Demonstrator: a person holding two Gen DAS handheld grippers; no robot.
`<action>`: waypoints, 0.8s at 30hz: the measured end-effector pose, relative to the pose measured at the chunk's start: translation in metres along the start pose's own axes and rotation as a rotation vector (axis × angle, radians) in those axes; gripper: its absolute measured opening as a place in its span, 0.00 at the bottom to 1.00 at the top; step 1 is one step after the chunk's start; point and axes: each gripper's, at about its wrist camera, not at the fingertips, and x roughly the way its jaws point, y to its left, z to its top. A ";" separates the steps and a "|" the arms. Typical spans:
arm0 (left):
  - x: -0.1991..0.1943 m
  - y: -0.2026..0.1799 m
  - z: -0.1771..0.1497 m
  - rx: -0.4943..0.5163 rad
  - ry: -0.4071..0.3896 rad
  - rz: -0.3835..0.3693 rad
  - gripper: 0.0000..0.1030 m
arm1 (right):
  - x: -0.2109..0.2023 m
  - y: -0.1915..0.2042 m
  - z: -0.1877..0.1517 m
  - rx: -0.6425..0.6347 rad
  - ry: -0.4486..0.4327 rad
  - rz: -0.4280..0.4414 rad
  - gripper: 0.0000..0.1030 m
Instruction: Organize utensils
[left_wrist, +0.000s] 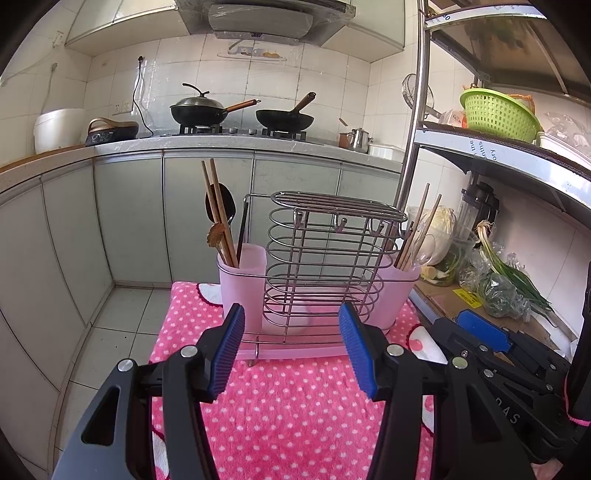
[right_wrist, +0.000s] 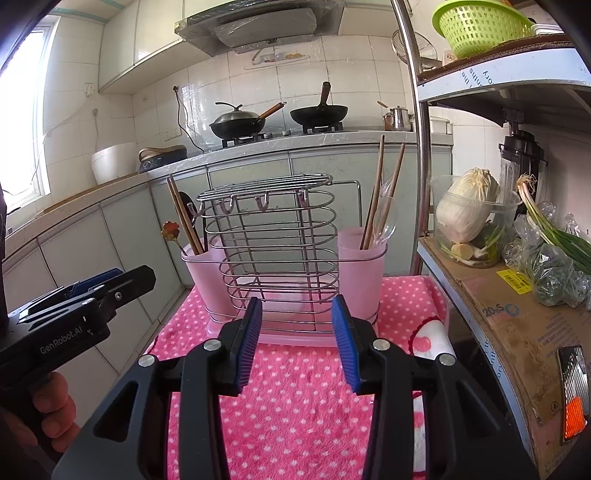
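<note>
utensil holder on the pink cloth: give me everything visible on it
The utensil holder is a metal wire rack with a flat wire top and three small hooks along its front, flanked by two translucent pink plastic cups on a pink drip tray. It stands upright on the polka-dot cloth. Left cup holds chopsticks and spoons; right cup holds chopsticks and a clear spoon. Neither set of tongs touches it.

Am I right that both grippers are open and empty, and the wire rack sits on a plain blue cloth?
Nearly. Both the left gripper and right gripper are open and empty, but the cloth under the wire rack is pink with white dots, not plain blue. Both wrist views show it.
</note>
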 end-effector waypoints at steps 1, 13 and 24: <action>0.000 0.000 0.000 0.000 -0.001 0.000 0.51 | 0.000 0.000 0.000 0.000 0.000 0.000 0.39; 0.000 0.001 0.000 0.002 -0.002 0.005 0.51 | 0.000 0.001 -0.001 -0.002 0.000 0.001 0.39; 0.001 -0.001 -0.001 0.005 0.004 0.006 0.51 | 0.000 0.001 -0.002 -0.002 0.002 0.003 0.39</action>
